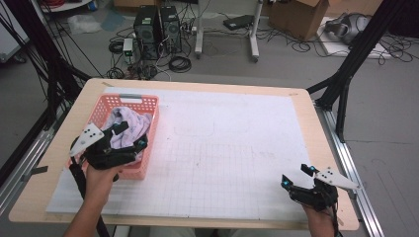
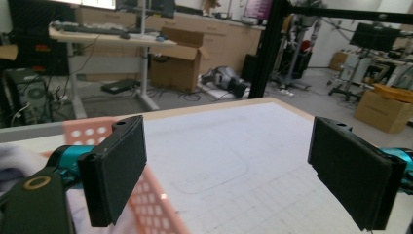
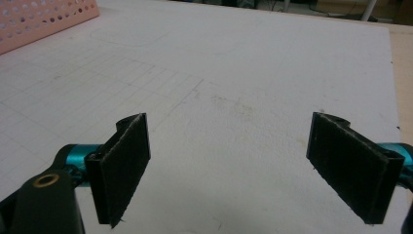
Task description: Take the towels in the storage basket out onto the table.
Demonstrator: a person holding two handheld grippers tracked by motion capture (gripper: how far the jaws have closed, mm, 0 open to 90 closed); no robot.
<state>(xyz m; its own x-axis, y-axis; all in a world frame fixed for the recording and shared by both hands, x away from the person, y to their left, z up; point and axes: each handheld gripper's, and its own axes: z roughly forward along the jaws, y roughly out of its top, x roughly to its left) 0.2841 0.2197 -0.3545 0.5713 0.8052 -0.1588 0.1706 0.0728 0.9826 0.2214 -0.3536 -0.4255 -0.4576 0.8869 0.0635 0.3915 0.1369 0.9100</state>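
A pink plastic basket (image 1: 148,101) stands on the table's left side with pale crumpled cloth (image 1: 129,123) inside. My left gripper (image 1: 129,135) hovers over the basket's near half, open, nothing between its pads. In the left gripper view the basket's rim (image 2: 156,200) runs under the left pad (image 2: 117,170), and a bit of cloth (image 2: 12,163) shows at the left edge. My right gripper (image 1: 298,175) sits low over the white mat near the table's front right corner, open and empty. The right gripper view has the basket's wall (image 3: 44,19) at the top left.
A white gridded mat (image 1: 222,148) covers most of the wooden table (image 1: 316,128). Black frame posts (image 1: 346,74) flank the table. Beyond it lie computer towers (image 1: 158,29), cables and cardboard boxes (image 1: 301,15) on the floor.
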